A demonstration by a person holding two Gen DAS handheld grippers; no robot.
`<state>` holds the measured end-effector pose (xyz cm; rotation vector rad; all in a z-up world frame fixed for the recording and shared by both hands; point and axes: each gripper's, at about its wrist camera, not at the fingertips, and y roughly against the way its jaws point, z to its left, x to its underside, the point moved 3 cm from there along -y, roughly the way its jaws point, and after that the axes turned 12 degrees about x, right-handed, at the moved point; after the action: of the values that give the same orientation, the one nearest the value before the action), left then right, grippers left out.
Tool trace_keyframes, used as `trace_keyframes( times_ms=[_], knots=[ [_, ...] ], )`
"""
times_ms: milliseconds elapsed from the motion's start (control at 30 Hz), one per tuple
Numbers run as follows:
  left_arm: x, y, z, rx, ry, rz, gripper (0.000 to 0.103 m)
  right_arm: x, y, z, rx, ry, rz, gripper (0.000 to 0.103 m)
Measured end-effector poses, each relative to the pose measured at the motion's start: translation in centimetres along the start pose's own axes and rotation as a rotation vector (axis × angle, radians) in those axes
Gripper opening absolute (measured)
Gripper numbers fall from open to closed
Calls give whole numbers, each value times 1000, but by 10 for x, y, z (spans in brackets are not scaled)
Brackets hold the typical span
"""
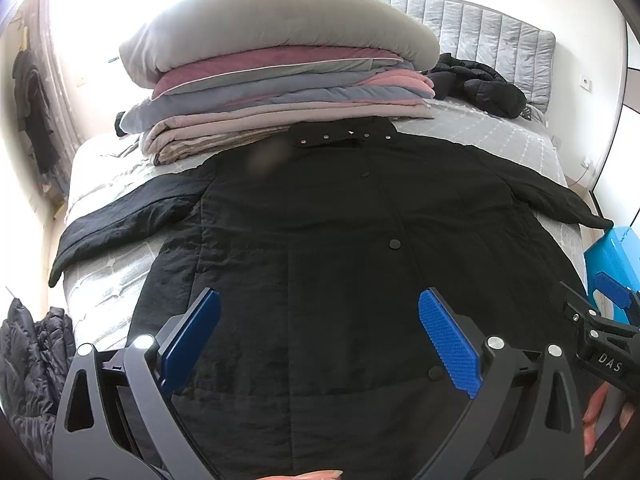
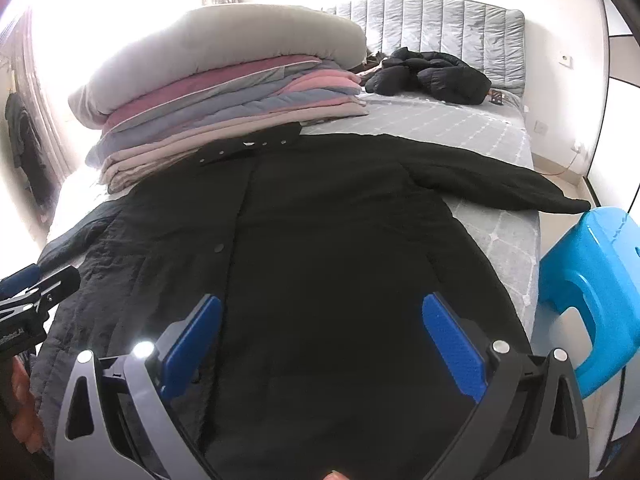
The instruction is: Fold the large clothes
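Blue-padded jaws of the left hand-held gripper (image 1: 318, 344) stand wide apart over the hem end of the long black quilted coat (image 1: 340, 240), holding nothing; the right hand-held gripper (image 2: 322, 346) is just as wide and equally empty, hovering over the same end nearer the bed's right edge. The coat lies face up and buttoned on the grey quilted bed (image 2: 472, 132), hem toward the near edge, and seems not yet folded. Its left sleeve (image 1: 120, 220) reaches toward the left edge, and its right sleeve (image 2: 500, 184) runs out to the right edge, just by the bright blue plastic stool (image 2: 592, 280). The collar (image 1: 344, 132) rests against the stack of folded blankets (image 1: 280, 84) beyond. A black puffer jacket (image 2: 432, 74) sits by the headboard.

The padding looks thick and slippery: a shallow pinch could catch only the top layer, leaving the back behind. Lifting the hem far could also nudge the blanket stack.
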<state>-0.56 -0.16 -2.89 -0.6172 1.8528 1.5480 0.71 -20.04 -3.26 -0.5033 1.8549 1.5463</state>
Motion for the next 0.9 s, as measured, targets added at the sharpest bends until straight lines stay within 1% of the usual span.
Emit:
trace_keyframes(
  times_ms=[200,700,833,900],
  knots=[
    [0,-2,0,-2,1,5,96,1,-1,0,16,9,11,97],
    [4,-8,1,-3,-1,21,96,2,-5,-1,1,3,44,97],
    [4,-11,5,-1,12,31,96,-5,-8,-18,-87,-82,79,97],
    [5,-14,7,3,21,42,96,-12,-15,-45,-166,-196,118,97]
  ],
)
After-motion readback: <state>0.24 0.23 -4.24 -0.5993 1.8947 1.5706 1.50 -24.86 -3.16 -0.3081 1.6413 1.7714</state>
